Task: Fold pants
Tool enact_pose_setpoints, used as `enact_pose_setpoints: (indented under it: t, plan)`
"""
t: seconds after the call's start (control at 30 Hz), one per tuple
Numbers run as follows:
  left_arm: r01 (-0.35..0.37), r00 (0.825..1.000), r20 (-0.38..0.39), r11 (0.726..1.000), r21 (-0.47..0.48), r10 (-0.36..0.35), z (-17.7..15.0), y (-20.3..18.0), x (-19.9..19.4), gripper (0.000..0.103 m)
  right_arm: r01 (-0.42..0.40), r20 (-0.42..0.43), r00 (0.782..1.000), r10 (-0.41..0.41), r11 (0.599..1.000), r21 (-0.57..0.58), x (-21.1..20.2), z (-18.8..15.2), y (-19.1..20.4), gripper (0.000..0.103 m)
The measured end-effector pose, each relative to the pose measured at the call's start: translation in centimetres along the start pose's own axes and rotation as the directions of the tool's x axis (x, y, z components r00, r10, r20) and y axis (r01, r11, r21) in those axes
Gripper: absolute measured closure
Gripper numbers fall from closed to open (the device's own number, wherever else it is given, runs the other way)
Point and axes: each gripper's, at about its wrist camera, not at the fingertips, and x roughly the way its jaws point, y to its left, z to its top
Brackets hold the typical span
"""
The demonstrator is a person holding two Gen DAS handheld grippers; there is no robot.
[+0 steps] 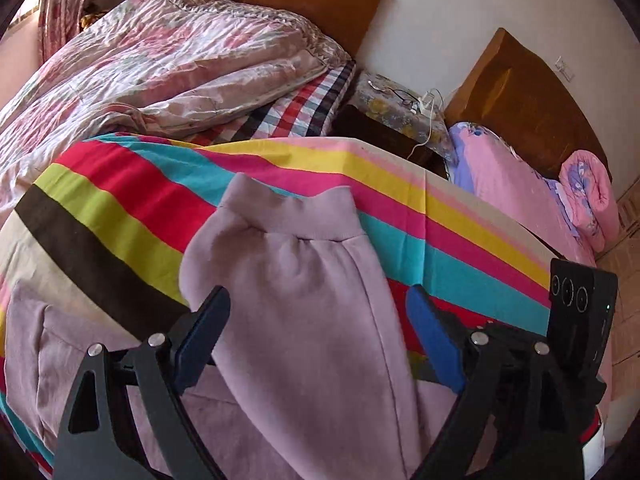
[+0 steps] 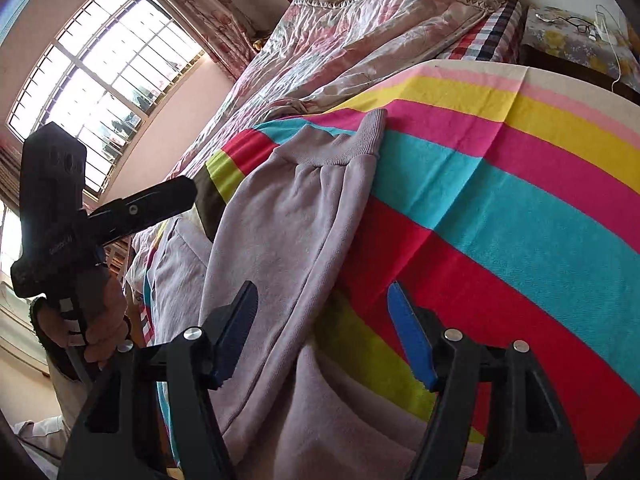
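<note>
- The left tongs are wide open. The pants lie under them, but the blue pads do not pinch the cloth.
- The right tongs are spread apart too and hold nothing. The edge of the pants runs between their pads.
- In the right wrist view you can see the person's hand holding the other tool off at the left side.
- The pants are soft and light purple. They lie on a counter under a striped cloth, with the ribbed cuffs at the far end. One leg looks laid over the other, so I think the first fold is done.
- More purple cloth spreads out to the left, nearer the person.
- Beyond the counter are a bed with a flowery quilt and a second bed with a pink cover.
- To do the next fold well, I think each pair of tongs should pinch both layers together near the cuffs, one on each side.
- Lift both sides at the same height, so the cloth stays flat.
- Bring the cuffs toward the waist end and line up the edges before letting go.
- Watch out: the soft cloth could bunch up, or the striped cloth could get pinched too.
</note>
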Motion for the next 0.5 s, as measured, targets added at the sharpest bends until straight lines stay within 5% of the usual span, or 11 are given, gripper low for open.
enact_pose_setpoints:
  t: [0.13, 0.2, 0.33, 0.4, 0.47, 0.5]
  plan:
    - [-0.133, 0.98, -0.139, 0.987, 0.092, 0.145, 3.0, -4.1, 5.6, 0.016, -0.058, -0.016, 0.998, 0.058, 0.998, 0.008, 1.6, 0.0, 0.4, 0.04]
    - [-0.141, 0.968, -0.186, 0.98, 0.137, 0.165, 3.5, -5.4, 7.6, 0.016, -0.111, -0.015, 0.994, 0.111, 0.994, 0.007, 2.0, -0.1, 1.0, 0.046]
    - [-0.296, 0.921, -0.192, 0.928, 0.227, 0.34, 3.7, -6.2, 10.5, 0.018, -0.187, 0.023, 0.982, 0.187, 0.982, -0.019, 1.7, -0.5, 1.9, 0.054]
    - [-0.308, 0.912, -0.201, 0.92, 0.241, 0.358, 3.7, -5.9, 11.1, 0.018, -0.213, 0.025, 0.977, 0.213, 0.977, -0.005, 1.7, -0.8, 1.5, 0.054]
    - [-0.36, 0.882, -0.2, 0.883, 0.301, 0.428, 3.3, -5.9, 11.9, 0.022, -0.23, 0.031, 0.973, 0.23, 0.973, 0.005, 1.6, -1.2, 1.2, 0.054]
    - [-0.361, 0.887, -0.175, 0.877, 0.316, 0.428, 3.2, -6.1, 11.7, 0.023, -0.225, 0.03, 0.974, 0.224, 0.974, 0.005, 1.5, -1.3, 1.2, 0.054]
